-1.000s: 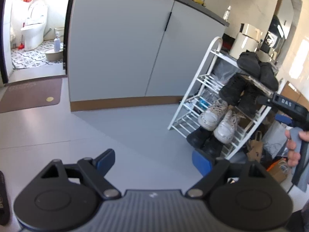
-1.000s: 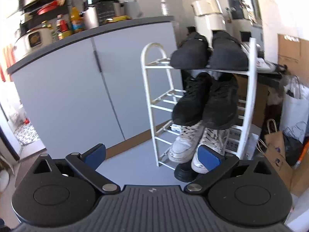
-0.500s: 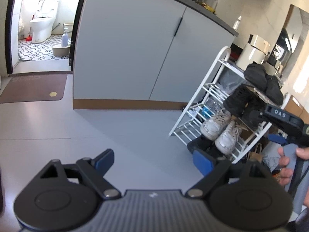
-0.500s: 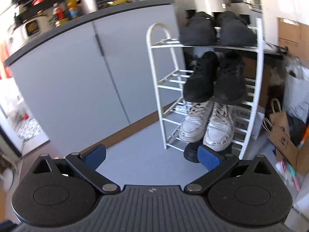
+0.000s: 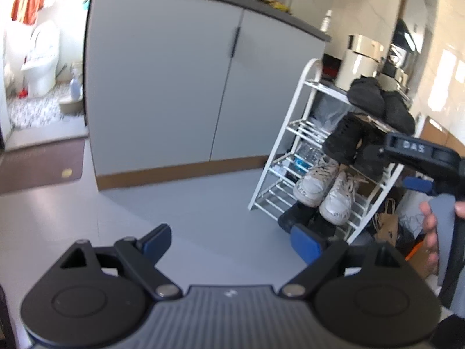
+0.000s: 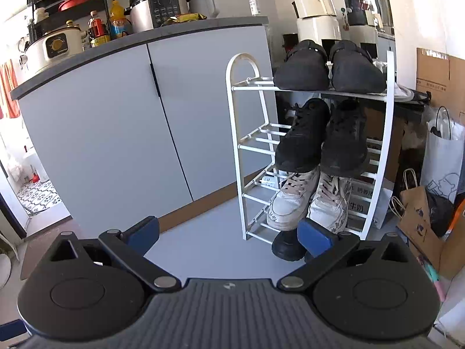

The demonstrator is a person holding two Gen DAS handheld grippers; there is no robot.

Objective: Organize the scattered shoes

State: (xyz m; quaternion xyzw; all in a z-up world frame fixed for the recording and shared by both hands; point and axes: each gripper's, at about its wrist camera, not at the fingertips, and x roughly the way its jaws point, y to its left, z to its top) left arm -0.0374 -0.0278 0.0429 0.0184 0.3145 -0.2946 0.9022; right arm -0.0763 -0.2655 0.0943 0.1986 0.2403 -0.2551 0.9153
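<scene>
A white wire shoe rack (image 6: pixel 241 145) (image 5: pixel 279 157) stands beside the grey cabinet. A pair of black clogs (image 6: pixel 302 71) sits on its top shelf. Black sneakers (image 6: pixel 302 139) rest below them, then white sneakers (image 6: pixel 293 200) (image 5: pixel 311 186), and a black shoe (image 6: pixel 286 245) pokes out at floor level. My right gripper (image 6: pixel 229 235) hovers open in front of the rack, holding nothing. My left gripper (image 5: pixel 231 242) is further back over the floor. Its jaws are opening and nothing is between them. A hand (image 5: pixel 430 232) holds the right gripper at the right edge.
The grey two-door cabinet (image 6: pixel 130 133) carries cookers and bottles on top. Paper bags (image 6: pixel 418 224) and cardboard crowd the right of the rack. A brown mat (image 5: pixel 40 163) lies by the bathroom doorway at the left. Grey floor (image 5: pixel 186 209) stretches between me and the rack.
Both views have shifted a little sideways in front of the rack. The shoes on the rack have not moved, and neither gripper has taken hold of anything.
</scene>
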